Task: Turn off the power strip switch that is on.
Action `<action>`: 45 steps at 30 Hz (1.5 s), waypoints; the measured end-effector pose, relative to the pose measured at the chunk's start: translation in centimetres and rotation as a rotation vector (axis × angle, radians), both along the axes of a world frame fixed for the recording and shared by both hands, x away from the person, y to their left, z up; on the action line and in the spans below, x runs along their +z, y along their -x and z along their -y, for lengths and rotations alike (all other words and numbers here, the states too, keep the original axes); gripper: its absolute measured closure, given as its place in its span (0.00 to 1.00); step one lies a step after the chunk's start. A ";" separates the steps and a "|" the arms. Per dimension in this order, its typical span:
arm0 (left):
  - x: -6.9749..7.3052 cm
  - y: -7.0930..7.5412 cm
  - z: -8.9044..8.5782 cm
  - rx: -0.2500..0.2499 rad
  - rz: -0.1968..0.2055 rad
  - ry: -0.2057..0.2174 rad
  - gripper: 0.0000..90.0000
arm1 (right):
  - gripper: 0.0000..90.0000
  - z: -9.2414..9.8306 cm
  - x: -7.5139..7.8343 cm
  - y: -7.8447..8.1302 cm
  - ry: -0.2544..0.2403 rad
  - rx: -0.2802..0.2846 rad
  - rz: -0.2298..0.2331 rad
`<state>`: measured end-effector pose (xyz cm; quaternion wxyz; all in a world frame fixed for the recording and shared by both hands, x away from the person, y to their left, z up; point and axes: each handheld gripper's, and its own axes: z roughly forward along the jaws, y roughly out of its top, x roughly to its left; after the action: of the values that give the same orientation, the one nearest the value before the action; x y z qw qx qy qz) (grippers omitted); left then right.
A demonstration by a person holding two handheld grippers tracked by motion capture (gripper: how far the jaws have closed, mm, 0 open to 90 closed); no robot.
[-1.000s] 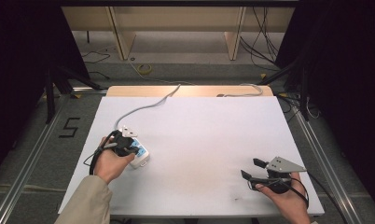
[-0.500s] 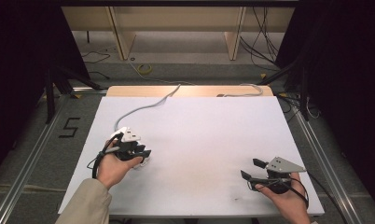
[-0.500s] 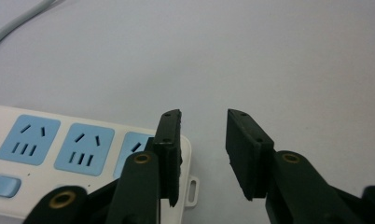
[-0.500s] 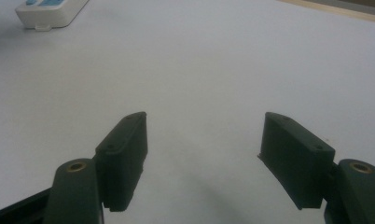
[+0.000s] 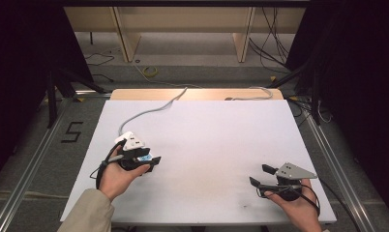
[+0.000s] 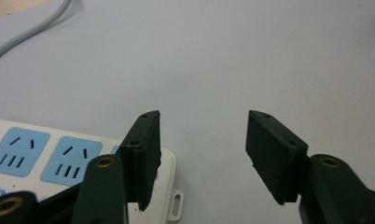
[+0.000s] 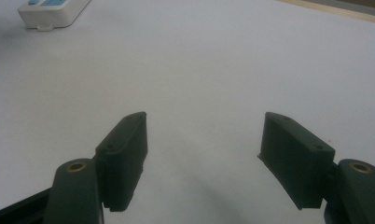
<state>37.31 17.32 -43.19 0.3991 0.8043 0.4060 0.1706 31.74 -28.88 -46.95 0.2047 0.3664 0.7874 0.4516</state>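
White table [image 5: 207,140]: power strip [image 6: 59,161] near left edge beside open left claw [image 6: 202,156]; right claw [image 7: 204,158] open, near front edge.

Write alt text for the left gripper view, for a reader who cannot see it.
The left gripper looks along its two black jaws, which stand open with nothing between them, above a white table. A white power strip with blue socket faces lies at lower left, its end partly behind one jaw, and a grey cable curves across the upper left corner.
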 end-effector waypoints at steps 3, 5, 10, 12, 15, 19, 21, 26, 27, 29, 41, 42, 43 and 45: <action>0.1 0.3 0.0 -0.001 0.043 0.014 0.46 | 0.36 0.0 0.0 0.0 -0.002 0.000 -0.002; 0.1 0.5 0.1 0.000 0.081 0.030 0.44 | 0.36 -0.1 0.0 0.0 -0.001 0.006 -0.002; 0.1 1.0 0.2 -0.010 0.126 0.049 0.39 | 0.37 -0.3 0.0 0.2 -0.006 0.024 -0.004; -0.1 1.1 0.3 -0.018 0.127 0.053 0.37 | 0.37 -0.4 0.0 0.3 -0.007 0.030 -0.003; -0.4 1.6 0.4 -0.036 0.130 0.045 0.35 | 0.36 -0.5 0.1 0.4 -0.008 0.037 -0.003; -0.7 2.1 0.4 -0.049 0.129 0.037 0.33 | 0.37 -0.7 0.1 0.6 -0.005 0.047 -0.003; -0.8 2.3 0.2 -0.051 0.123 0.034 0.33 | 0.36 -0.8 0.1 0.6 -0.008 0.052 -0.004; -1.1 3.0 -0.3 -0.050 0.118 0.017 0.32 | 0.36 -1.0 0.1 0.8 -0.002 0.066 -0.004; -1.2 3.2 -0.4 -0.050 0.121 0.008 0.32 | 0.36 -1.0 0.1 0.8 -0.002 0.067 -0.004; -1.3 3.5 -0.6 -0.048 0.122 0.003 0.32 | 0.36 -1.1 0.1 0.9 -0.003 0.069 -0.007; -3.0 4.8 -2.2 -0.042 0.100 -0.048 0.30 | 0.36 -1.3 0.0 1.4 0.005 0.091 -0.010; -3.1 4.8 -2.3 -0.040 0.098 -0.049 0.30 | 0.36 -1.3 0.0 1.4 0.005 0.092 -0.010; -3.3 5.0 -2.5 -0.038 0.096 -0.051 0.30 | 0.36 -1.3 0.0 1.4 0.005 0.092 -0.010; -3.6 5.2 -2.7 -0.030 0.092 -0.049 0.30 | 0.36 -1.3 0.0 1.4 0.005 0.093 -0.010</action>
<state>32.12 20.00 -46.81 0.4003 0.8109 0.3709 0.2114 30.32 -27.60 -46.93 0.1803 0.3310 0.8057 0.4569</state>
